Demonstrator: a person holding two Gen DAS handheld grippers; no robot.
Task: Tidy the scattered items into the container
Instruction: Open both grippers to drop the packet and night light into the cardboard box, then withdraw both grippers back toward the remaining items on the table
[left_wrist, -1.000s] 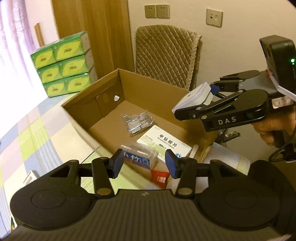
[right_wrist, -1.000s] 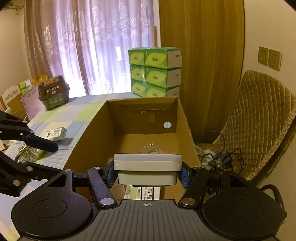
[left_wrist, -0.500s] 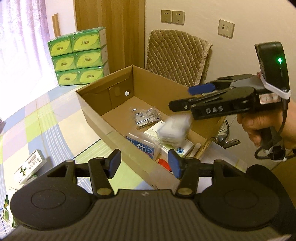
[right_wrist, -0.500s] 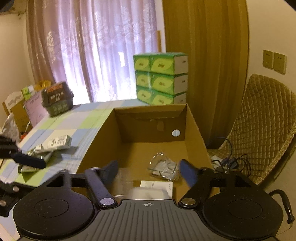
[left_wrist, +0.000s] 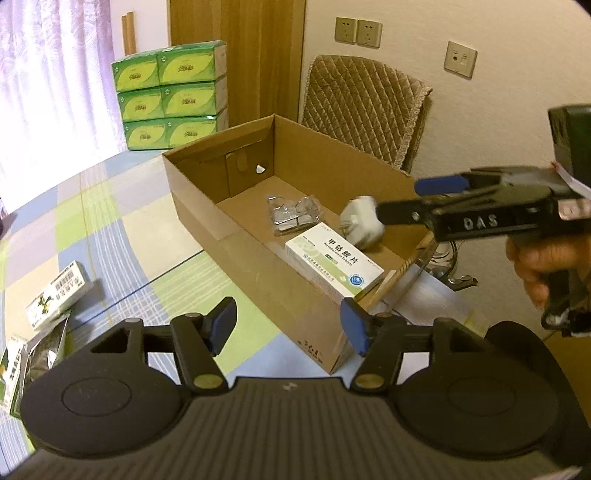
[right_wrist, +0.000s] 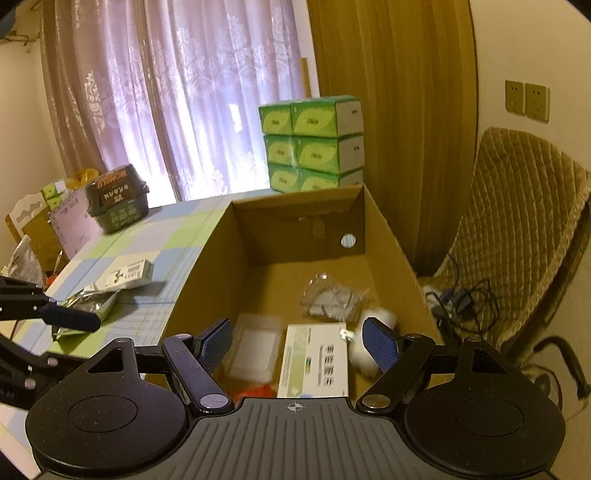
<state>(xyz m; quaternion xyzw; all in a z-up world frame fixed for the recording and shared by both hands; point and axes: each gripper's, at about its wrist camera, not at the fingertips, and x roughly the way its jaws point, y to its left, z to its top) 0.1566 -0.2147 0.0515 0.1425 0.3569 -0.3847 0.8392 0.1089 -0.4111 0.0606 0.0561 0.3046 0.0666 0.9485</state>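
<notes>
Reading the labels: the right gripper (left_wrist: 439, 199) carries white letters "DAS" on its black body, seen only from the left wrist view.
Medicine box: a white and green medicine box (left_wrist: 334, 264) lies flat in the cardboard box (left_wrist: 207, 214), printed with Chinese characters and a round blue logo; the smaller print is too fine to read.
Dark tub: a dark tub (right_wrist: 117, 201) stands on the far table edge in the right wrist view, its label showing "NONGFU" upside down.
Green cartons: a stack of green cartons (left_wrist: 171, 96) stands behind the box, each with a yellow-green leaf oval; the writing is illegible.
Barcode box: a small white box (left_wrist: 59, 293) with a barcode lies on the checked tablecloth (left_wrist: 110, 221), beside a silver foil packet (right_wrist: 90, 304).
White object: a blurred white object (left_wrist: 362, 221) is inside the cardboard box by its right wall, just beside the medicine box.
Foil blister packs: foil blister packs (left_wrist: 293, 218) in clear wrap rest on the box floor.
Right view only: a clear plastic case (right_wrist: 253, 347) and something red-orange (right_wrist: 255, 391) at the near end of the box.
Left view only: a hand (left_wrist: 543, 266) gripping the right gripper's handle.
Left gripper (left_wrist: 288, 323): jaws spread, nothing between them, over the table near the box's near corner.
Right gripper jaws: spread wide above the box, holding nothing.
</notes>
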